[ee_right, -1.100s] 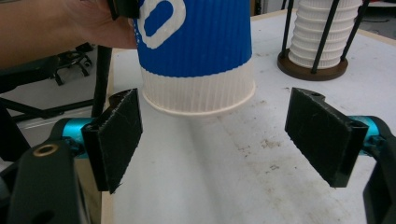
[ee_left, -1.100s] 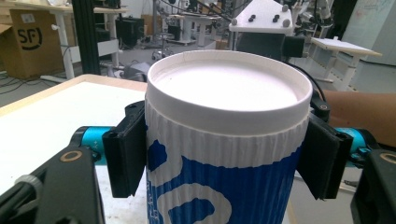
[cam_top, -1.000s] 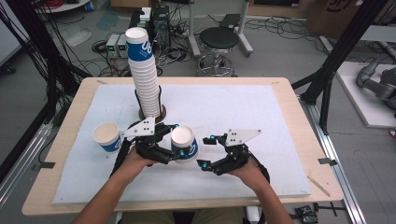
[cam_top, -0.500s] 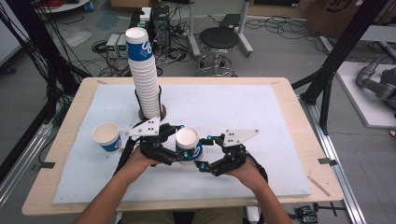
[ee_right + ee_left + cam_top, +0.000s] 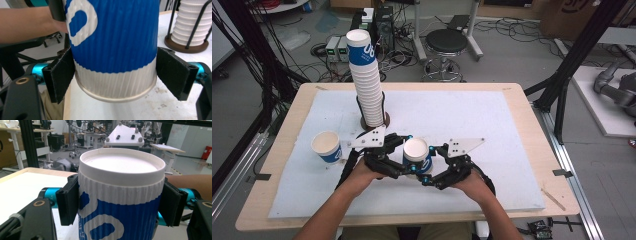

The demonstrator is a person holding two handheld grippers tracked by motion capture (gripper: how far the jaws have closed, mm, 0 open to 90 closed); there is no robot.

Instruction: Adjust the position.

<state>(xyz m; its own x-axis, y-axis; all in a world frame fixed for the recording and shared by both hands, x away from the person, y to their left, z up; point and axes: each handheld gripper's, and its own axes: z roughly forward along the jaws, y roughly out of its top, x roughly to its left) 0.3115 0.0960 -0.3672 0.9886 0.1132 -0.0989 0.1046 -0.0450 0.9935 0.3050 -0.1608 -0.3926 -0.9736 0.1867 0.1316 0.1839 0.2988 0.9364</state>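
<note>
Where the worktop (image 5: 512, 150) runs from our left, we list first a loose paper cup (image 5: 326, 146) standing upright, then the tall cup stack (image 5: 364, 80) in its holder. Next, our left gripper (image 5: 403, 161) pinches the held cup (image 5: 416, 152) just under its rim, its fingers (image 5: 67, 202) pressing the ribbed wall above the worktop. Last, our right gripper (image 5: 428, 169) brackets that cup's base, its fingers (image 5: 172, 72) having just eased apart; one still touches, the other stands clear.

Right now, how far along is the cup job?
Done: one blue-and-white ribbed paper cup stands upright on the white mat. In hand: a second paper cup, held near its rim by the left gripper; the right gripper has just been opening around its base. Left: the tall cup stack.
</note>
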